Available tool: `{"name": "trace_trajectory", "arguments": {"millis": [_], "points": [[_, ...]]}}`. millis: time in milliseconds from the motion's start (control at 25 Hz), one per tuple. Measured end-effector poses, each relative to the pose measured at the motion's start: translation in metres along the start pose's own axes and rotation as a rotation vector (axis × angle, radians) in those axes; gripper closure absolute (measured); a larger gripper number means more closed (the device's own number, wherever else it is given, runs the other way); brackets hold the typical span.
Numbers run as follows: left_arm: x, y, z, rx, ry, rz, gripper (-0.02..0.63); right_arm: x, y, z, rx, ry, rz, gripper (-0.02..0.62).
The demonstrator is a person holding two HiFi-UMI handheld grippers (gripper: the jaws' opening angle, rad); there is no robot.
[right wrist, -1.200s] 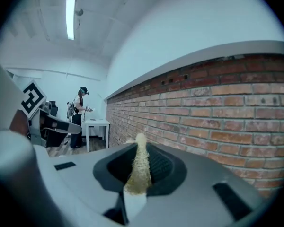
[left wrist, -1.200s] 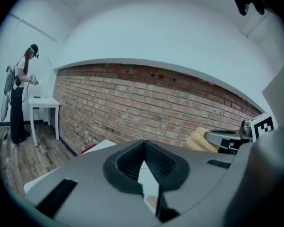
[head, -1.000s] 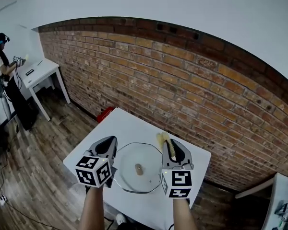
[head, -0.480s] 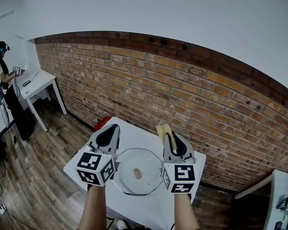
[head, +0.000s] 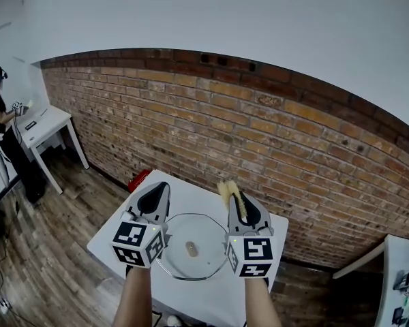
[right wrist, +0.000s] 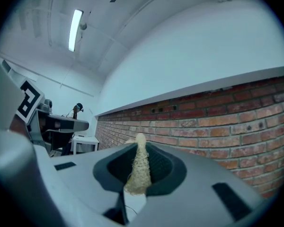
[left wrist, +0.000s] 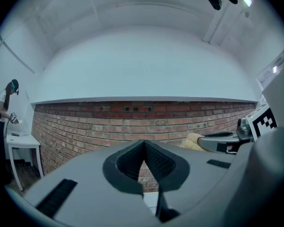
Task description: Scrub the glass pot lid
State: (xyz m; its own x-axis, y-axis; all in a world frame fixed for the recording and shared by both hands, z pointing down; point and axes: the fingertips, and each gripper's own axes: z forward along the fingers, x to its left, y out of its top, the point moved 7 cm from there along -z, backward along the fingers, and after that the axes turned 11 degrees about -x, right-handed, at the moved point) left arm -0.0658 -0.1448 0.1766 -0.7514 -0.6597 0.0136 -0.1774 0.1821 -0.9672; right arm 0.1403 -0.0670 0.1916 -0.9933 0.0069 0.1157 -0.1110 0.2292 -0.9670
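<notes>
The glass pot lid (head: 191, 245) lies flat on the white table (head: 211, 295), its small wooden knob (head: 189, 248) up, between and below the two grippers. My left gripper (head: 160, 186) hangs above the lid's left side, shut and empty; in the left gripper view its jaws (left wrist: 143, 148) meet with nothing between them. Over the lid's right side my right gripper (head: 233, 197) is shut on a pale fibrous scrubber (head: 228, 189), which sticks out past the tips (right wrist: 138, 167). Both point level toward the brick wall.
A red brick wall (head: 259, 148) runs close behind the table. A red crate (head: 136, 180) sits on the wooden floor at the table's far left corner. A person (head: 0, 107) stands by another white table (head: 44, 125) far left. A further table edge (head: 402, 264) shows at right.
Both grippers have risen above the lid and now point level at the wall. The head view has tilted up a little. The lid has not moved.
</notes>
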Motion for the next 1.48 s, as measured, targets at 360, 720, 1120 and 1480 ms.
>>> {"name": "trace_trajectory", "arguments": {"millis": [360,720,1120,1480], "points": [[-0.002,-0.002,0.002,0.011,-0.004,0.003,0.595,0.002,-0.002,0.002,0.005,0.014,-0.002,0.537],[-0.003,-0.004,0.001,0.017,0.002,0.006,0.595,0.003,-0.006,0.001,0.014,0.026,0.01,0.537],[-0.009,0.002,0.0,0.009,0.013,0.006,0.595,-0.001,-0.001,-0.003,0.0,0.022,0.007,0.537],[-0.012,0.0,0.002,0.01,0.006,-0.002,0.595,-0.005,-0.001,-0.004,-0.004,0.016,0.009,0.538]]}}
